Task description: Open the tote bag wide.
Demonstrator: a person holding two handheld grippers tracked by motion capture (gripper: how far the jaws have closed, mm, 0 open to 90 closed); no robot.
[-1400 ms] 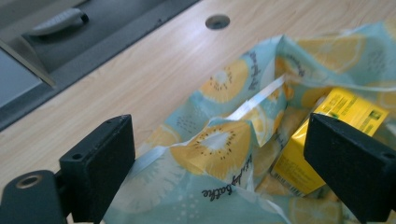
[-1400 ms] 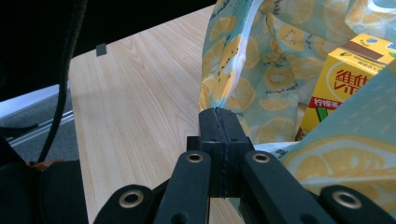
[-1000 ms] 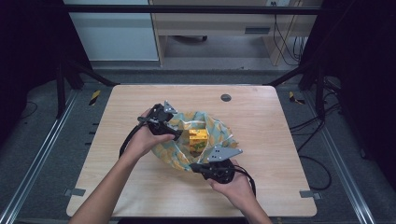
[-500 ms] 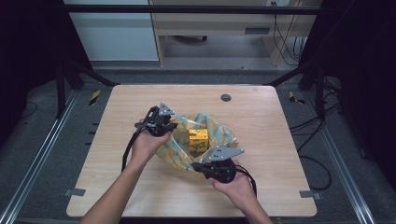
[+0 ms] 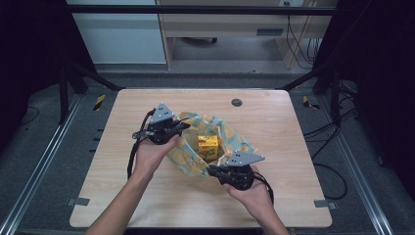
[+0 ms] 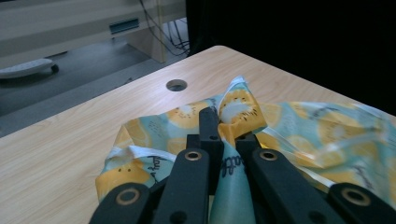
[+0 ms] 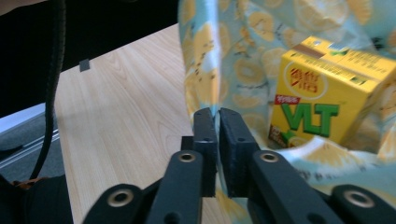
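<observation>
Left gripper view: jaws of the left gripper (image 6: 219, 135) were pressed together, pinching a raised edge of the lemon-print cloth (image 6: 322, 126). Right gripper view: right gripper (image 7: 218, 122) likewise clamped on a fold of the same cloth (image 7: 210, 56), the yellow drink carton (image 7: 327, 93) upright just past it at about 2 o'clock. High view: left gripper (image 5: 182, 126) held the cloth (image 5: 188, 159) at 10 o'clock of the carton (image 5: 208, 147), right gripper (image 5: 211, 171) at 6 o'clock, cloth bunched around the carton near the middle of the table (image 5: 122, 196). Step in hand looked like wrapping: edges lifted, not yet closed. Next move likely calls for bringing both held edges up and together over the carton without tipping it.
</observation>
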